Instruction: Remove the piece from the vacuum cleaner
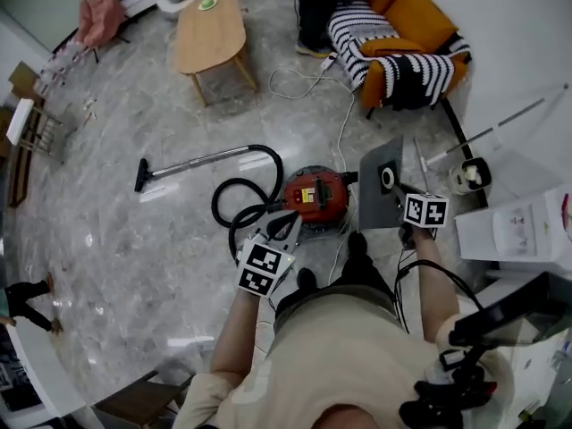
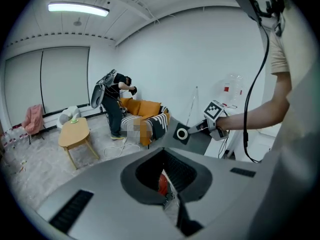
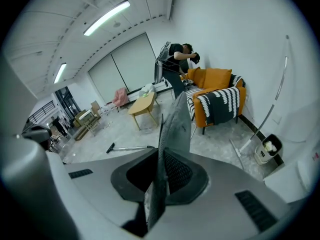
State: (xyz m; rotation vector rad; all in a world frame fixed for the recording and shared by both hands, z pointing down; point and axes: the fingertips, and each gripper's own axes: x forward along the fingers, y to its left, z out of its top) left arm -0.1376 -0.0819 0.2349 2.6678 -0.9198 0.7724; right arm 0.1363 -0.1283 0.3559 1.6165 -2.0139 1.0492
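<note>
i'm holding the grey piece (image 1: 380,199) clamped edge-on in my right claw (image 1: 399,202), lifted clear just right of the red vacuum cleaner (image 1: 315,197), so only setting it down is remaining, while my left claw (image 1: 284,231) seems nearly closed and empty.

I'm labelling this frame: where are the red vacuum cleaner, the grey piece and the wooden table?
red vacuum cleaner (image 1: 315,195), head view, top of its body.
grey piece (image 1: 375,206), head view, flat face below its ring.
wooden table (image 1: 210,34), head view, middle of its top.
</note>
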